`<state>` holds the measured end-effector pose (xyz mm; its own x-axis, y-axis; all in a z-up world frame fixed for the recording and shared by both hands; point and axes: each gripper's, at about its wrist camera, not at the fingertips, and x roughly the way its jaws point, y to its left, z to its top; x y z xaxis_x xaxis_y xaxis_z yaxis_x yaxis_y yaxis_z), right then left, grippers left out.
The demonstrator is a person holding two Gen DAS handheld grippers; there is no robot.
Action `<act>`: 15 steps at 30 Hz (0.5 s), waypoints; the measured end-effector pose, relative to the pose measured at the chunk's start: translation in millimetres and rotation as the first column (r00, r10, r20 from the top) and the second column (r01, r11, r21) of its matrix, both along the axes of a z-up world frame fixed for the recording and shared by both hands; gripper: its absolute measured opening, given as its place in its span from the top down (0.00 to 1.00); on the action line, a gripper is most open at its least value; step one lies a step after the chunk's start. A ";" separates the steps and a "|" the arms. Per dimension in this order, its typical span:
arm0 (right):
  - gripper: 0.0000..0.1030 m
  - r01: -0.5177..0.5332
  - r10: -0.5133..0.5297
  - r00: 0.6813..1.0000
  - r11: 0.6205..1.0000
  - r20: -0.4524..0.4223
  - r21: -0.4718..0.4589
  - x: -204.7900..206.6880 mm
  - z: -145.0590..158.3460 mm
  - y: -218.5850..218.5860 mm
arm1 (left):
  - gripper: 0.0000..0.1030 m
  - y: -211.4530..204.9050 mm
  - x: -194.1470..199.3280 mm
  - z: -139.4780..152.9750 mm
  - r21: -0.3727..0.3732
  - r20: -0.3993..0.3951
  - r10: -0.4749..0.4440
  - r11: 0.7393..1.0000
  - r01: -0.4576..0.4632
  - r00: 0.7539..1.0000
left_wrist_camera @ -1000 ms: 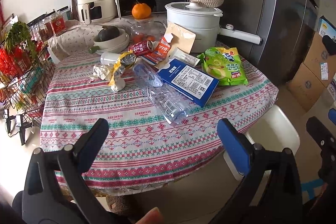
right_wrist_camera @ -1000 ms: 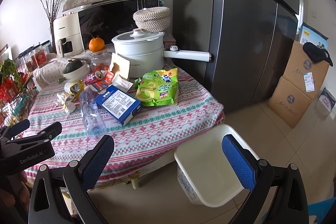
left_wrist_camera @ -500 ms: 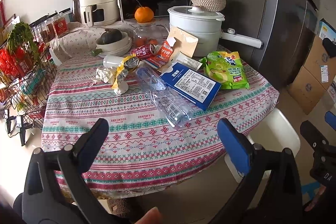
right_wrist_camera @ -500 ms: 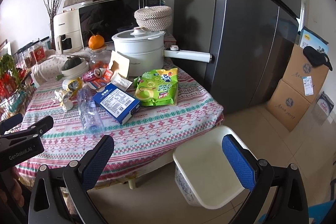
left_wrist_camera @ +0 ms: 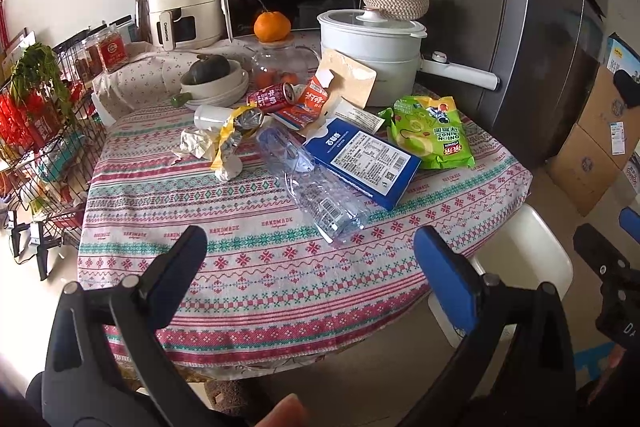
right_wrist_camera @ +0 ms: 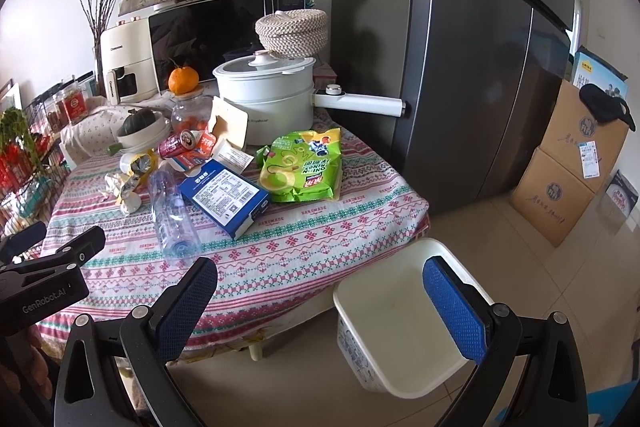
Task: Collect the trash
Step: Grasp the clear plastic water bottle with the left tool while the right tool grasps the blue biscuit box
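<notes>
Trash lies across the patterned tablecloth (left_wrist_camera: 256, 267): a crushed clear bottle (left_wrist_camera: 316, 183) (right_wrist_camera: 172, 215), a blue box (left_wrist_camera: 364, 159) (right_wrist_camera: 224, 195), a green snack bag (left_wrist_camera: 432, 131) (right_wrist_camera: 304, 163), a red can (left_wrist_camera: 272, 97) (right_wrist_camera: 178, 143), crumpled wrappers (left_wrist_camera: 224, 139) (right_wrist_camera: 128, 183) and a torn red carton (left_wrist_camera: 308, 103). A white bin (right_wrist_camera: 396, 315) (left_wrist_camera: 520, 251) stands on the floor at the table's right corner. My left gripper (left_wrist_camera: 310, 259) is open, short of the table's near edge. My right gripper (right_wrist_camera: 320, 287) is open, above the floor between table and bin.
A white electric pot (left_wrist_camera: 372, 59) with a long handle, a bowl holding a squash (left_wrist_camera: 212, 75), a glass jar with an orange (left_wrist_camera: 276, 55), a microwave and an air fryer stand behind. A wire rack (left_wrist_camera: 36, 139) is left, a fridge (right_wrist_camera: 480, 67) and cardboard boxes (right_wrist_camera: 572, 171) right.
Both grippers have drifted slightly nearer the table; the scene sits a little lower and larger in view. Nothing on the table has moved, and both stay open.
</notes>
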<state>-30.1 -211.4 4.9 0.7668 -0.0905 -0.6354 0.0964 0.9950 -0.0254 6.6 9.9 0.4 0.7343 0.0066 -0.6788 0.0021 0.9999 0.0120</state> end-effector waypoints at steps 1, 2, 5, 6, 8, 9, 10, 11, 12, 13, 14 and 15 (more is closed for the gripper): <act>0.00 0.000 0.000 1.000 1.000 0.000 0.000 0.7 0.0 0.2 | 0.00 0.3 1.3 -0.5 -0.003 -0.003 -0.005 1.000 0.005 1.000; 0.00 0.000 0.000 1.000 1.000 0.000 0.002 1.3 -0.1 0.2 | 0.00 0.0 2.9 -1.2 -0.005 -0.003 -0.011 1.000 0.011 1.000; 0.00 -0.001 0.001 1.000 1.000 -0.013 0.003 6.0 0.5 -0.2 | 0.00 -2.7 11.2 -1.4 0.028 -0.004 -0.038 0.999 0.038 0.999; 0.00 -0.004 0.004 1.000 1.000 -0.020 0.003 9.0 1.0 -0.1 | 0.00 -2.5 16.4 -1.9 0.037 -0.022 -0.048 0.998 0.049 0.999; 0.00 -0.019 0.019 0.999 1.000 -0.045 -0.001 18.0 2.7 -0.5 | 0.00 1.9 29.1 -2.6 0.013 -0.070 -0.073 0.997 0.074 0.995; 0.00 -0.028 0.027 0.998 1.000 -0.061 -0.005 23.3 4.1 -0.7 | 0.00 5.6 36.5 -3.1 -0.011 -0.097 -0.085 0.996 0.084 0.992; 0.00 -0.035 0.035 0.997 0.999 -0.075 -0.006 29.3 5.9 -2.3 | 0.00 9.5 43.3 -4.8 -0.036 -0.126 -0.094 0.995 0.090 0.988; 0.00 -0.041 0.041 0.995 0.999 -0.088 -0.004 35.2 7.9 -3.1 | 0.00 12.2 52.1 -6.8 -0.051 -0.160 -0.099 0.994 0.092 0.982; 0.00 -0.050 0.050 0.994 0.999 -0.099 -0.006 40.7 10.0 -3.5 | 0.00 15.0 61.4 -8.5 -0.062 -0.190 -0.104 0.994 0.093 0.976; 0.00 -0.062 0.061 0.992 0.998 -0.110 -0.010 47.3 12.1 -4.0 | 0.00 16.4 70.7 -11.0 -0.072 -0.217 -0.106 0.993 0.092 0.970; 0.00 -0.074 0.073 0.990 0.997 -0.120 -0.007 53.5 13.6 -4.2 | 0.00 18.3 80.4 -13.5 -0.084 -0.240 -0.105 0.993 0.087 0.965; 0.00 -0.083 0.083 0.988 0.997 -0.130 0.004 58.8 14.1 -6.6 | 0.00 20.4 90.8 -17.2 -0.102 -0.266 -0.104 0.992 0.079 0.958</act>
<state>28.6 -218.0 19.0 0.6829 -0.0308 -0.7298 0.0090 0.9994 -0.0337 97.3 30.3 -16.8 0.5180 -0.1221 -0.8466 0.0846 0.9922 -0.0913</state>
